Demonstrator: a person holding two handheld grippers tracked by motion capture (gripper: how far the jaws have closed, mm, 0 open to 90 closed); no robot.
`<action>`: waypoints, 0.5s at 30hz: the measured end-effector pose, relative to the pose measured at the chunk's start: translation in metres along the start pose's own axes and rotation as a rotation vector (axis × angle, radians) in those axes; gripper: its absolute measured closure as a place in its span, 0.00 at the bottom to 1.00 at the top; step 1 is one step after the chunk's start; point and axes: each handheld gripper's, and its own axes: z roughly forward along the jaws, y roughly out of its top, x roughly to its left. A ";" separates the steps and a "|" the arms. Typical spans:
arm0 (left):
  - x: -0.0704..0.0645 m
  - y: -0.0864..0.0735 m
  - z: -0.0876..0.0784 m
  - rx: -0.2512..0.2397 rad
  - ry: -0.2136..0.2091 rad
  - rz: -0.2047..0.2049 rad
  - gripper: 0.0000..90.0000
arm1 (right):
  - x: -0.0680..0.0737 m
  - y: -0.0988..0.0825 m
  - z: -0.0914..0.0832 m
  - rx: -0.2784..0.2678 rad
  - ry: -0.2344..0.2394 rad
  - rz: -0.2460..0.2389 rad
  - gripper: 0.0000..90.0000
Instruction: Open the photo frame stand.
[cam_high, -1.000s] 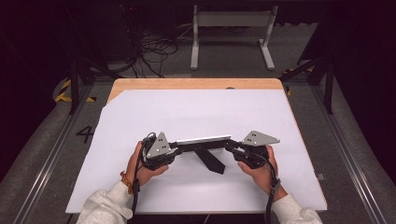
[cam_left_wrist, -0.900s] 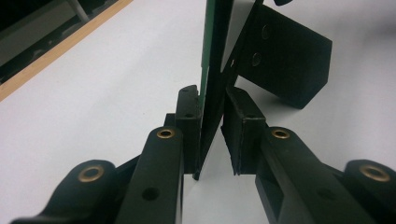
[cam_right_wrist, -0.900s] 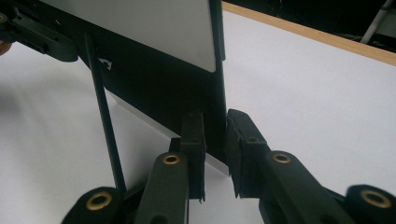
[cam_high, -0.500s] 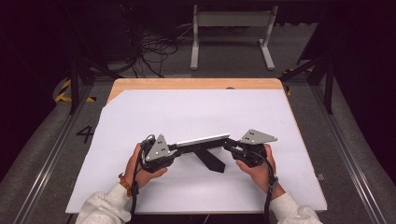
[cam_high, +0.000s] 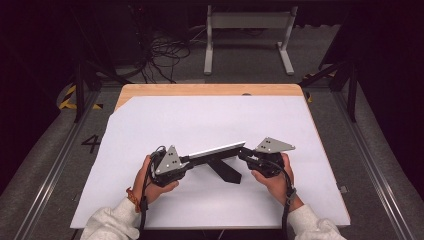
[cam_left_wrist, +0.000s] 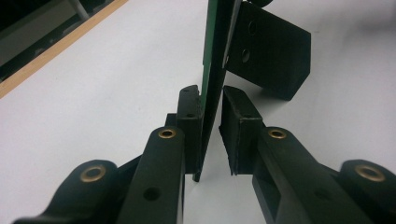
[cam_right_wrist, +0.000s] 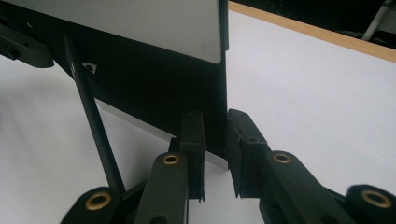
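**A:** From the high view we've got the panel (cam_high: 216, 150) up off the bench (cam_high: 210, 117), left hand-held gripper (cam_high: 186, 161) and right hand-held gripper (cam_high: 243, 151) on its ends.

**B:** Left gripper view: our jaws look narrow but not pinching, so it could slip. Right gripper view: same gap, edge barely caught.

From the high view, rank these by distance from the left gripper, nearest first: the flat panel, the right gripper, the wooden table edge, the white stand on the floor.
1. Flat panel, between its jaws.
2. Right gripper, at the panel's other end.
3. Wooden table edge, far side.
4. White stand, on the floor beyond.
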 end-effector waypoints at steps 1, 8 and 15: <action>0.000 0.000 0.000 0.001 0.000 0.000 0.87 | 0.000 0.000 0.000 0.002 0.000 0.000 0.86; 0.000 -0.001 -0.001 -0.002 -0.006 -0.001 0.88 | 0.000 0.000 0.002 0.004 0.000 -0.001 0.86; 0.001 -0.001 -0.001 -0.009 -0.020 -0.001 0.90 | -0.002 -0.001 0.006 0.016 0.005 0.003 0.86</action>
